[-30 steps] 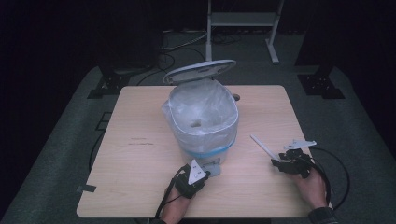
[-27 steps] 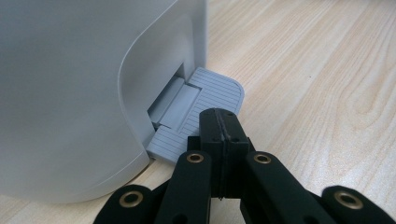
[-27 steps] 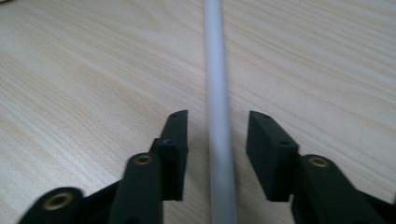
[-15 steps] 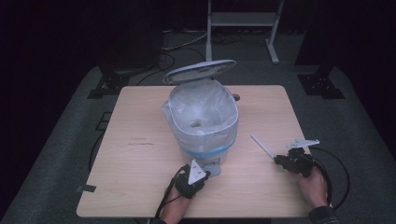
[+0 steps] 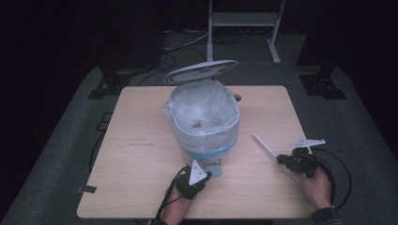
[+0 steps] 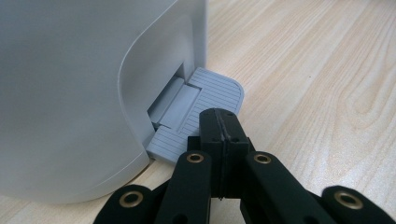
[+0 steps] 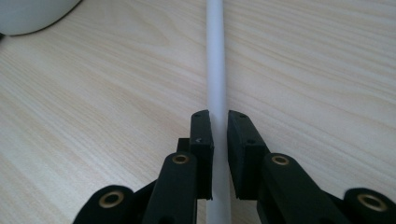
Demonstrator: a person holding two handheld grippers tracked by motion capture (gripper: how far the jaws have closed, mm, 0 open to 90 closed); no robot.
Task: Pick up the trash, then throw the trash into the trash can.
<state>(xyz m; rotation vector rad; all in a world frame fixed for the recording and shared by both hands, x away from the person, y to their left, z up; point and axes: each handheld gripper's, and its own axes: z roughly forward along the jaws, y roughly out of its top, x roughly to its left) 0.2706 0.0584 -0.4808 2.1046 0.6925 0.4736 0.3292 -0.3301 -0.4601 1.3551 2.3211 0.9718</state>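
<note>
While the left gripper (image 6: pixel 219 126) sat clenched w/ nothing between its jaws, tips pressing down on the ribbed pedal (image 6: pixel 210 100) of the bin (image 5: pixel 202 122), the lid (image 5: pixel 201 71) stood tipped up at the back and the bag-lined mouth was open. Over on the right, the right gripper (image 7: pixel 219 135) had just been closing and now grasped the white straw (image 7: pixel 216 56), jaws pinched on both sides of it (straw flat on the table (image 5: pixel 136 154), to the right of the bin, pointing up-left toward it).

Risks, as I judged them: the grip sat near 1 end of a long thin stick, so the far end could swing or sag on the lift and knock the bin's rim instead of clearing it. If the left tips slid off the pedal's edge, the lid would likely drop on the way in. The liner bulged over the rim too, could snag the straw tip.

Room: plenty of bare tabletop btwn straw and bin. The right hand (image 5: pixel 317 185) sat close to the table's near-right edge, so little slack backward; approach up and leftward looked free.
</note>
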